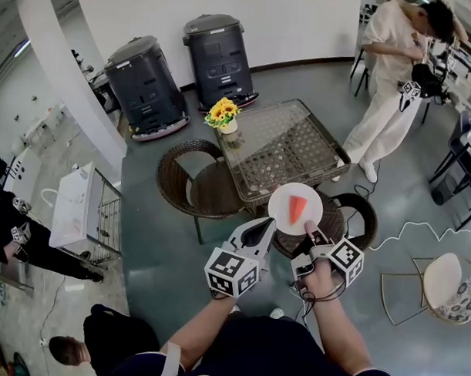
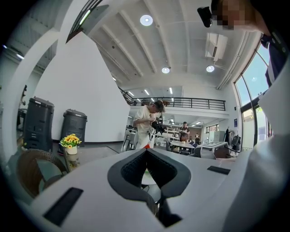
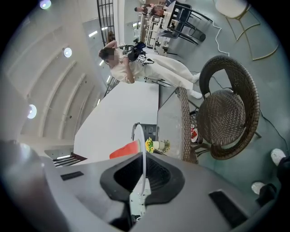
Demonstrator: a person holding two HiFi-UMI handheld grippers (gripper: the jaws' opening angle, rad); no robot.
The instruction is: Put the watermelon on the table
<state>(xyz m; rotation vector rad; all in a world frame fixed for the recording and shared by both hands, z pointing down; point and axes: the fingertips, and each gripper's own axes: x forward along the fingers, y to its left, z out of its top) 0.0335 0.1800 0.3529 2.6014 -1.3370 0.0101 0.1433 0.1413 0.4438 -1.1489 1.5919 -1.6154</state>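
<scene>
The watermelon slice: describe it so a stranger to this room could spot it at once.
Find the glass-topped wicker table in the middle of the floor. Just in front of its near edge, a white plate is held by the right hand-held gripper. The watermelon slice is the red wedge on it, unlike the yellow flowers on the table.

In the right gripper view only a red corner of the watermelon (image 3: 123,150) clears the fingers, the rest hidden behind them. In the left gripper view the plate (image 2: 146,178) is a pale sliver in the gap between the fingers. From the head view, whether the left gripper (image 1: 270,226) touches the plate's rim cannot be told, and the plate hides part of the table's (image 1: 279,142) near edge
</scene>
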